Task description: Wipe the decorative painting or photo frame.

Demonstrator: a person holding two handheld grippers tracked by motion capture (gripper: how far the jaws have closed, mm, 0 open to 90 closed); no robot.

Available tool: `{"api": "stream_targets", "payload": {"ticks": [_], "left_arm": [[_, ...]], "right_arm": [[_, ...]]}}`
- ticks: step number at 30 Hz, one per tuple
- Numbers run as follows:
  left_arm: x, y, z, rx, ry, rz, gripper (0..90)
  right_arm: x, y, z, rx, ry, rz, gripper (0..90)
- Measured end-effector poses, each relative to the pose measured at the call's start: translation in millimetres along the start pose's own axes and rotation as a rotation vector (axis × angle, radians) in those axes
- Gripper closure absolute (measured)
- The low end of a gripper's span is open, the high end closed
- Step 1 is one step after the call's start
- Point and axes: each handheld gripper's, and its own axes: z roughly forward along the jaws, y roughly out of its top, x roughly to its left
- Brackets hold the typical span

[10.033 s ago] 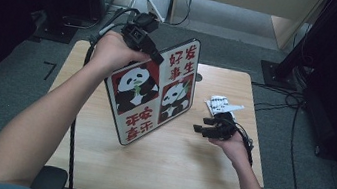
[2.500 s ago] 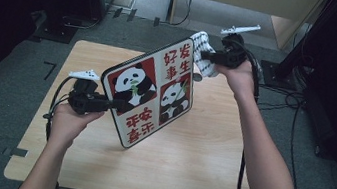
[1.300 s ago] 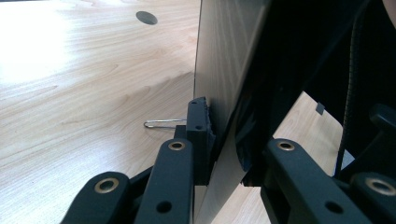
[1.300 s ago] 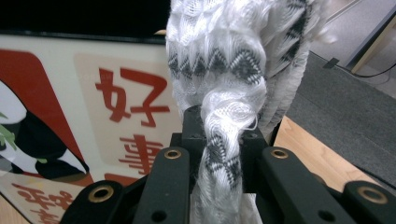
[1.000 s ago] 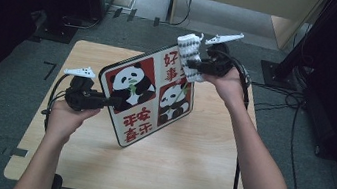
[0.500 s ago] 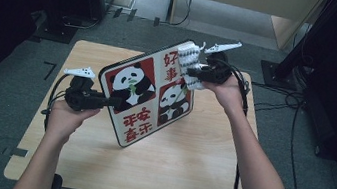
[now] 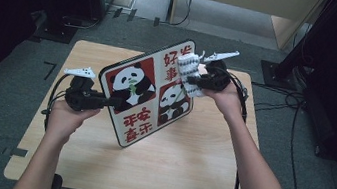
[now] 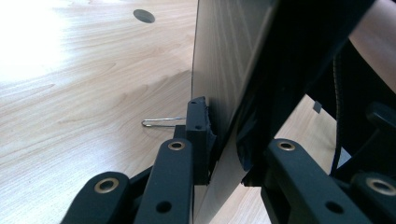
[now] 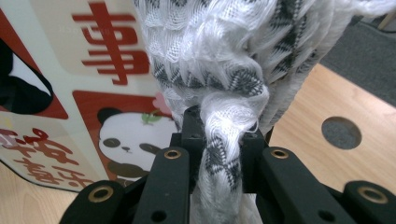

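A board printed with pandas and red characters (image 7: 146, 96) stands tilted on its lower edge on the wooden table (image 7: 185, 173). My left gripper (image 7: 110, 100) is shut on the board's left edge; in the left gripper view the jaws clamp the thin board (image 8: 224, 70) at the gripper (image 8: 224, 154). My right gripper (image 7: 191, 80) is shut on a white and grey knitted cloth (image 7: 188, 69), which lies against the board's upper right face. In the right gripper view the cloth (image 9: 224, 56) bunches between the jaws of the gripper (image 9: 222, 140), with the board (image 9: 93, 70) behind it.
A thin metal wire piece (image 8: 161, 122) lies on the table beside the board. Round holes (image 9: 341, 132) sit in the tabletop near its far corners. Cables (image 7: 277, 98) trail off the table's right side over the grey floor. Dark furniture stands at the left and right.
My right gripper has slid the cloth down and slightly left along the board's upper right face. The left gripper and the board have kept still.
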Motion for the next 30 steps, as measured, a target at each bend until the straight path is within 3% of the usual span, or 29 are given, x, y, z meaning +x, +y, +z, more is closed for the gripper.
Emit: {"api": "stream_targets", "payload": {"ticks": [30], "left_arm": [[2.5, -1.3, -0.4, -0.006, -0.019, -0.011, 78.0]], "right_arm": [[-9.5, -42.5, 18.6, 0.036, 0.024, 0.071, 79.4]]}}
